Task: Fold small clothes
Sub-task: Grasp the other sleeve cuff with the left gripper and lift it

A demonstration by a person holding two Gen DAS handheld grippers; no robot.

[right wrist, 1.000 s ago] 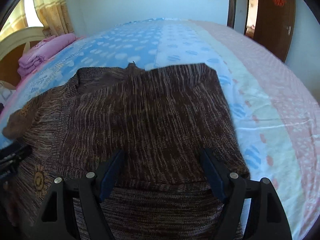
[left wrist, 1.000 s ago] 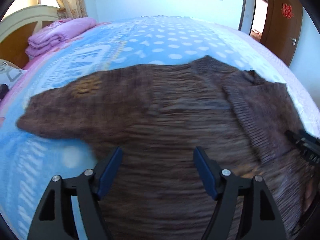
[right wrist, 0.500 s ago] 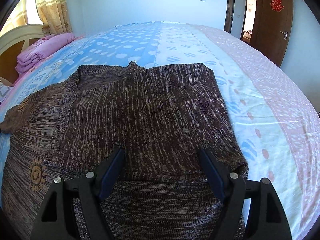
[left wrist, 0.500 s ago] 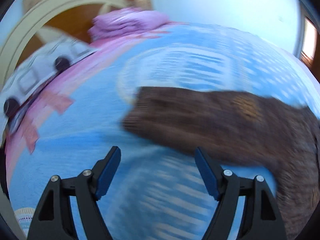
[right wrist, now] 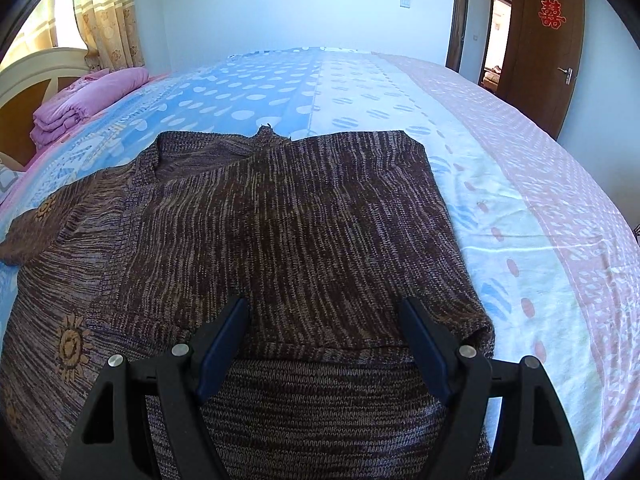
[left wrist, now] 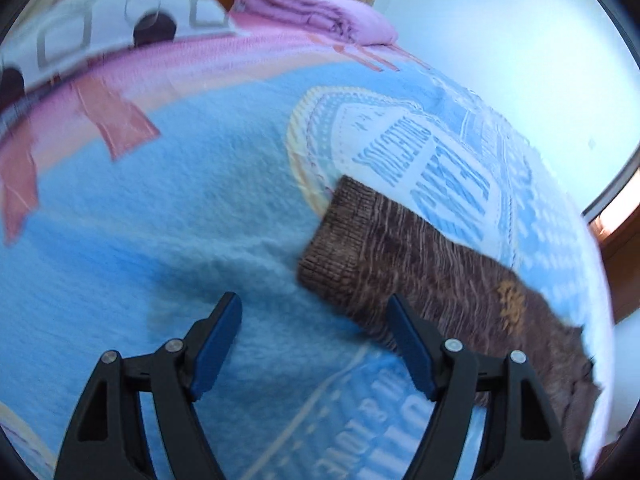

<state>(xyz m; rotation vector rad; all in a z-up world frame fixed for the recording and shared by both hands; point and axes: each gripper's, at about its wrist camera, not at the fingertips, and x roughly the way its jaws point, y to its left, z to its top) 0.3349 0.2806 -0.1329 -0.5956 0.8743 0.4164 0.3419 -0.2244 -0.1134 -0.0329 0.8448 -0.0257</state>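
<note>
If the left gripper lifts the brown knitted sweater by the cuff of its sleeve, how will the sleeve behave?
The brown knitted sweater will probably hang limp, since it lies flat and follows the bed. Its ribbed cuff looks thicker, so it likely gives the open left gripper a firmer hold. The coarse knit probably grips the fuzzy blue blanket, so dragging may pull the body along.

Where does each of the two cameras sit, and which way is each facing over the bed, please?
Left wrist: on the left gripper, tilted down at the sweater's outstretched sleeve cuff on the blue blanket; only its open fingers show.
Right wrist: on the right gripper, looking along the bed over the brown sweater toward the door; only its open fingers show.
Shared: the sweater and the folded pink quilt by the headboard.
</note>
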